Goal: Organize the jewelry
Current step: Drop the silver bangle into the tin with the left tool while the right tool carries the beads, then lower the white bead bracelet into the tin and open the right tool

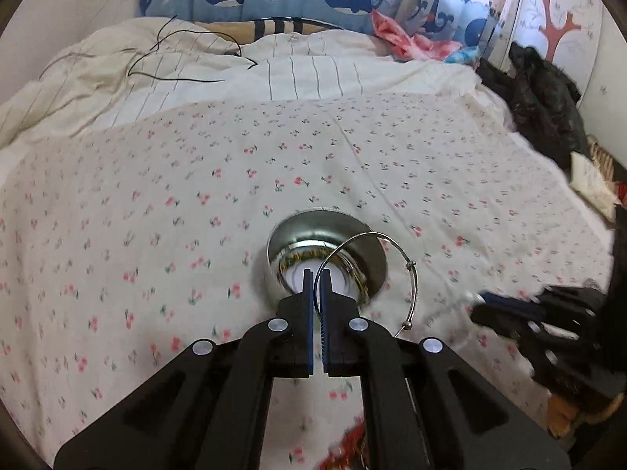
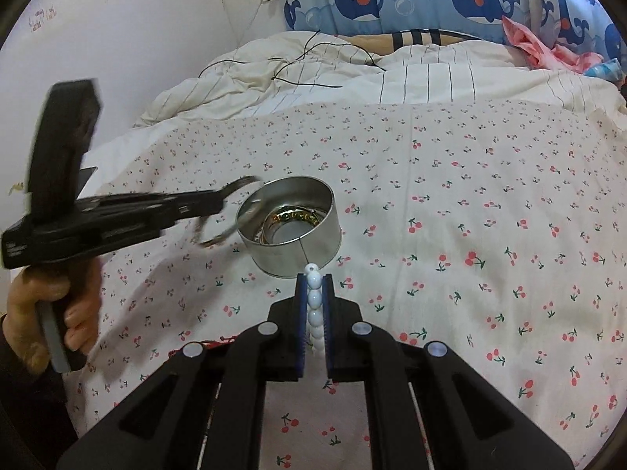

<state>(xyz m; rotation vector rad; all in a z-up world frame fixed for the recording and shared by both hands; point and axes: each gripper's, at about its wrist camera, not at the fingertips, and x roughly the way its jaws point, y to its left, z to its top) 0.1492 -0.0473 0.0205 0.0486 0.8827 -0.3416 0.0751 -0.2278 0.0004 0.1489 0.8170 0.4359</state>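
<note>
The left gripper [image 1: 316, 274] is pinching a silver bangle [image 1: 376, 270] above the round metal tin [image 1: 372, 262], while the right gripper [image 2: 313, 280] is clamping a white bead string [image 2: 314, 305] just beside it on the cherry-print sheet [image 2: 470, 215].

The black two-finger left gripper [image 1: 316, 280] has its blue-padded fingers [image 1: 308, 313] drawn nearly together, pinching a thin silver wire bangle [image 1: 376, 270] that loops out to the right of the fingertips. Seen from the right wrist view, this left gripper [image 2: 219, 201] reaches in level from the left, blurred, and the person's bare left hand [image 2: 47, 309] wraps around its pistol-style handle below, fingers curled about the grip. The black two-finger right gripper [image 2: 312, 280] points forward with its blue pads [image 2: 301, 313] closed on a string of white round beads [image 2: 315, 313] that runs lengthwise between the fingers, one bead poking past the tips.
</note>
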